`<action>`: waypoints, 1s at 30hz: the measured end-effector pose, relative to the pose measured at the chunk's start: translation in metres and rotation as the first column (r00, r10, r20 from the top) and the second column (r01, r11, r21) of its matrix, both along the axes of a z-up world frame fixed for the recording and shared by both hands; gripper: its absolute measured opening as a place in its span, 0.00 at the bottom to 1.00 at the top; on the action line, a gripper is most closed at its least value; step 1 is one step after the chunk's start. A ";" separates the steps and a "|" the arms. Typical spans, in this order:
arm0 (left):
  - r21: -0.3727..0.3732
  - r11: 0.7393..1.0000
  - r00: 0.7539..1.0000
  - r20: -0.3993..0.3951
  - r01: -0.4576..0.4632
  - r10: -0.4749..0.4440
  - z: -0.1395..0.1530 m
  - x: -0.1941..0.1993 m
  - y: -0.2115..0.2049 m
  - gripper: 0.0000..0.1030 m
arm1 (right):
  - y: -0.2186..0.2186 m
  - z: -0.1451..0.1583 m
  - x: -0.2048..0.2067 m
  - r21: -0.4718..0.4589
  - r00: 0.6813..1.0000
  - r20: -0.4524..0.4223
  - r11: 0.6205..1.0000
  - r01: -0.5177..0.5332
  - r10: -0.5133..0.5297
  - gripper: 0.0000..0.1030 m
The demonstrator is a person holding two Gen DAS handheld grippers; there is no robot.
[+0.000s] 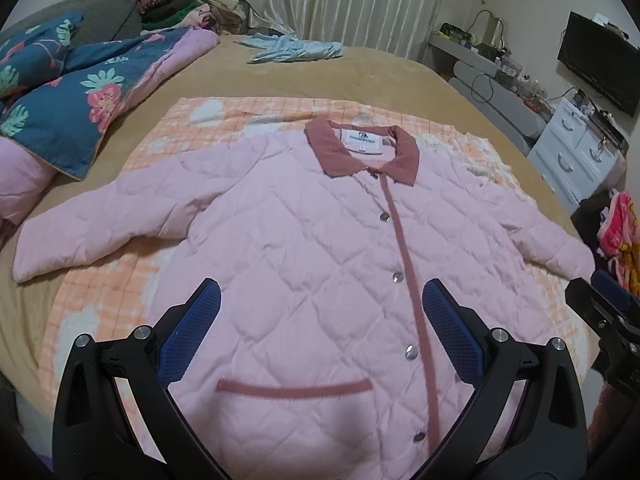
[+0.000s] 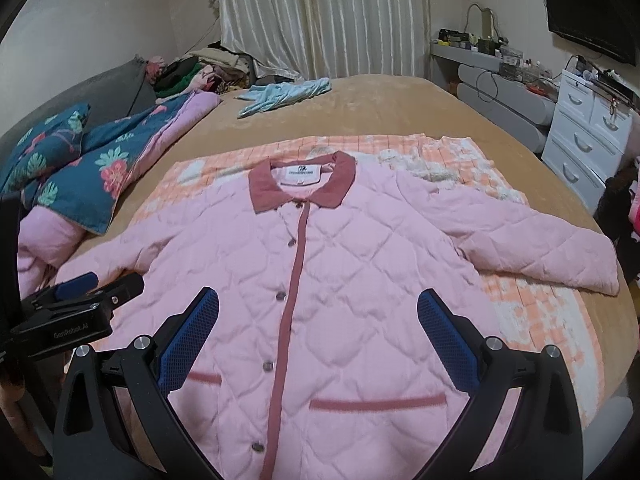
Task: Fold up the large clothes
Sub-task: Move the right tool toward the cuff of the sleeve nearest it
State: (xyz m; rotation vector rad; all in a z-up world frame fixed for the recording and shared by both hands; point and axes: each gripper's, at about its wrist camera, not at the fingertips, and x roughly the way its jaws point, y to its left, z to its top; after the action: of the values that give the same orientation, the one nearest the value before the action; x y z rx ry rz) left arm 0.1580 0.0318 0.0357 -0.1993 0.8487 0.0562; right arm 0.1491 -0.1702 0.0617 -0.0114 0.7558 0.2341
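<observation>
A pink quilted jacket (image 1: 304, 248) (image 2: 352, 264) with a dusty-red collar (image 1: 406, 156) lies buttoned and flat on the bed, front up, both sleeves spread out sideways. My left gripper (image 1: 320, 292) hovers open above its lower front, left of the button placket. My right gripper (image 2: 318, 300) is open too, above the lower front on the right of the placket. Neither holds anything. In the left wrist view the right gripper (image 1: 600, 304) shows at the right edge; in the right wrist view the left gripper (image 2: 80, 292) shows at the left edge.
An orange-and-white checked blanket (image 1: 256, 114) lies under the jacket on the tan bedspread (image 2: 392, 108). A blue floral quilt (image 1: 76, 92) is heaped at the left, a light-blue garment (image 1: 292, 48) at the far side. White drawers (image 2: 588, 132) stand right of the bed.
</observation>
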 end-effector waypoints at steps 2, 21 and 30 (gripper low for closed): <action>-0.013 1.000 1.000 -0.004 -0.005 0.005 0.001 0.010 0.001 0.92 | -0.001 0.003 0.011 0.011 1.000 0.002 1.000 0.012 -0.012 0.96; -0.008 1.000 1.000 -0.007 0.005 -0.005 0.006 0.116 -0.019 0.92 | -0.065 0.012 0.130 0.112 0.969 0.005 0.963 0.245 -0.247 0.96; -0.015 0.999 0.998 -0.045 0.049 -0.049 -0.017 0.156 -0.048 0.92 | -0.141 -0.013 0.163 0.137 0.910 -0.036 0.900 0.414 -0.413 0.96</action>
State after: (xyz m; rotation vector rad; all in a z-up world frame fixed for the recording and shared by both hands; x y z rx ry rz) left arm 0.3137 -0.0165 0.0192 -0.1904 0.8989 0.0092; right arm 0.3124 -0.3116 0.0489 0.2838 0.7282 -0.1200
